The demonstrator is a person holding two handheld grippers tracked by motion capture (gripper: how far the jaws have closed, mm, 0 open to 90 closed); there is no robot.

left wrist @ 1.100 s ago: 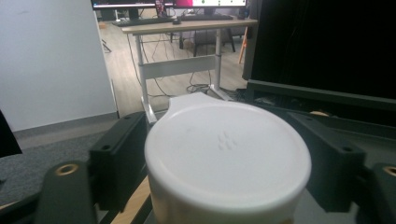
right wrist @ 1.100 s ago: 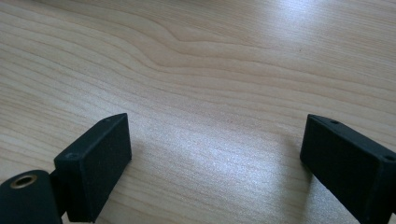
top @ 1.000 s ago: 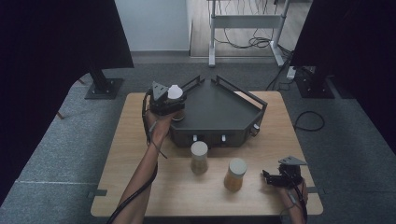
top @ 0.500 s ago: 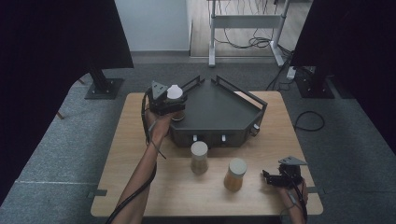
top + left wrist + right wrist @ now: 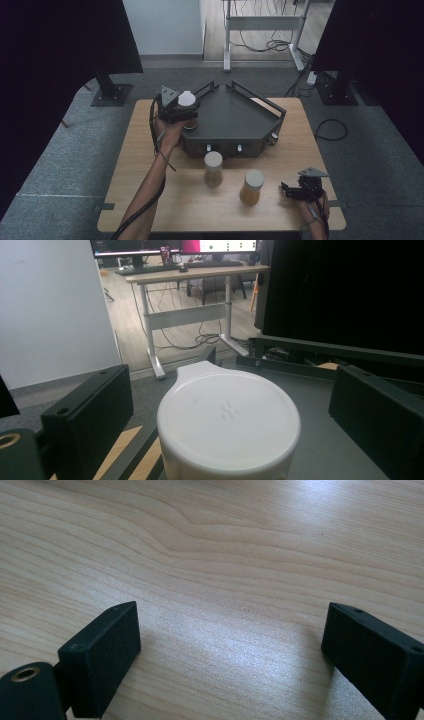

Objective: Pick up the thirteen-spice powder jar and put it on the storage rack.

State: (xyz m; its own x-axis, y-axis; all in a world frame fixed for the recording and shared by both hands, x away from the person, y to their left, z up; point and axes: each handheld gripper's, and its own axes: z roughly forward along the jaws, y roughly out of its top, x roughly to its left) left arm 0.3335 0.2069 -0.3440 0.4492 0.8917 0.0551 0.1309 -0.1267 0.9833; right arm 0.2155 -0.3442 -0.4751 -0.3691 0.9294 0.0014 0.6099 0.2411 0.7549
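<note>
Wooden desk [image 5: 150, 200] carries 1 dark tray [image 5: 235, 120]. Your left claw [image 5: 186, 112] has just been opening around the white-lidded jar [image 5: 227, 425], now standing on the tray's left corner. Your right claw [image 5: 292, 191] rests apart, empty.

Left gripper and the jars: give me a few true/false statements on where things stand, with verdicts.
1. The left gripper has its jaws clear of the white-lidded jar on both sides. True; they have just been opening.
2. That jar sits on the dark tray. True.
3. Three jars stand on the wooden table in front of the tray. False: two jars stand there.
4. The right gripper holds a jar. False: its jaws are open over bare wood.
5. The tray is round. False: it is angular, with straight sides.
</note>
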